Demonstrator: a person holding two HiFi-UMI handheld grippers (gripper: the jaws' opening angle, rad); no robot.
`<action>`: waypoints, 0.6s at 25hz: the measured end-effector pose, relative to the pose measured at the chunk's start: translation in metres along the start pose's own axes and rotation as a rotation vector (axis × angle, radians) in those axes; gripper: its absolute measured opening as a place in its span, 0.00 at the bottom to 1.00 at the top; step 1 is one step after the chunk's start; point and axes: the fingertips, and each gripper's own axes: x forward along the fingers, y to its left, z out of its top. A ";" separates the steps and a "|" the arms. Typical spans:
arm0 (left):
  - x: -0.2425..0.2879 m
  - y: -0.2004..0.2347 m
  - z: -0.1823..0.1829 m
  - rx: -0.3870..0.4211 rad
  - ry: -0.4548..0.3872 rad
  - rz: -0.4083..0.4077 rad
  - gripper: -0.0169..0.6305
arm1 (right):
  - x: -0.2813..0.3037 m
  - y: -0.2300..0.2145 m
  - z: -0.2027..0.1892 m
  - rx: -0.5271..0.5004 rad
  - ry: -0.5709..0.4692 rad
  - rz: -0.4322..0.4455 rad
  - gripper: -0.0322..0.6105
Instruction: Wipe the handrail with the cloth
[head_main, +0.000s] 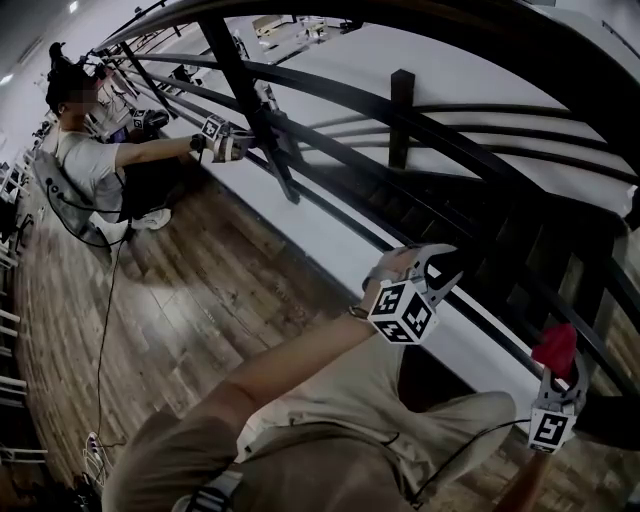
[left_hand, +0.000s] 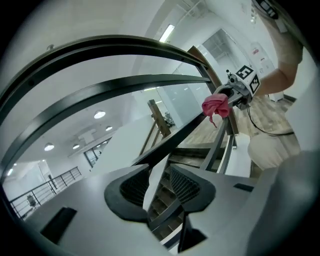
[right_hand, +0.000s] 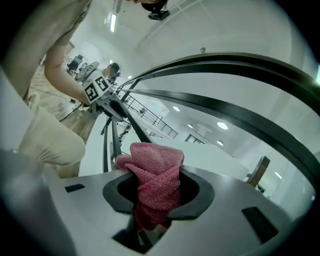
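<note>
We are on a landing of brown plank wooden floor (head_main: 190, 300), in a bright white hall with ceiling lights. A dark curved metal handrail (head_main: 500, 35) sweeps across it, with thinner dark bars running beneath. Under the handrail's near end, the right gripper (head_main: 560, 372) has its jaws clamped on the bunched pink-red woven cloth (right_hand: 157, 170). The fabric fills the gap between the pads and a tuft stands up past the tips. The cloth is raised towards the handrail, and we cannot tell whether it touches the metal. Further along the handrail, beside its lower bars, the left gripper (head_main: 445, 268) has its jaws a narrow way apart. Nothing is pinched between them; only the stair steps and bars show through the gap. At the handrail's far end another person (head_main: 85, 160) sits on the floor and reaches a marker-cubed gripper (head_main: 222, 140) to the bars. A brown wooden post (head_main: 401, 115) stands behind the handrail.
</note>
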 end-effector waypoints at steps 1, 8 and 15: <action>0.001 0.005 0.001 0.025 0.002 0.005 0.22 | 0.007 0.004 0.001 -0.037 0.001 0.025 0.25; 0.015 0.026 -0.005 0.127 0.054 0.001 0.32 | 0.049 0.032 -0.002 -0.226 0.051 0.198 0.25; 0.025 0.028 -0.014 0.143 0.087 -0.038 0.38 | 0.050 0.031 0.014 -0.217 0.035 0.235 0.25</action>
